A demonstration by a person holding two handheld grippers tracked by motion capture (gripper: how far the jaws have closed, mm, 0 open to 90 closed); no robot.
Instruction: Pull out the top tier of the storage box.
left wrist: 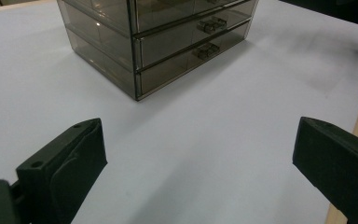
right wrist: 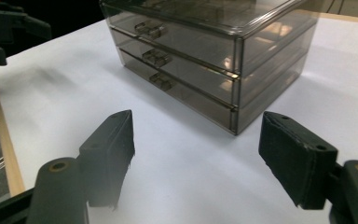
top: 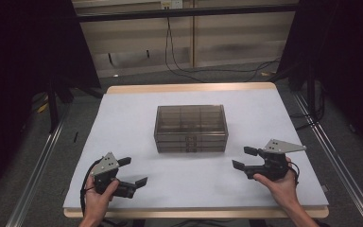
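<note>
A smoky clear plastic drawer chest with three shut drawers stands mid-table, its handles facing the person. In the left gripper view the chest sits ahead and above, and in the right gripper view the chest shows its front right corner. My left gripper rests near the front left of the table, open, with nothing between its jaws. My right gripper is held at the front right, open and empty too, pointing toward the chest. Both are apart from the chest.
A white mat covers the wooden table. Black frame posts and cables stand on the floor behind and at both sides. Bare mat lies between the grippers and the chest.
</note>
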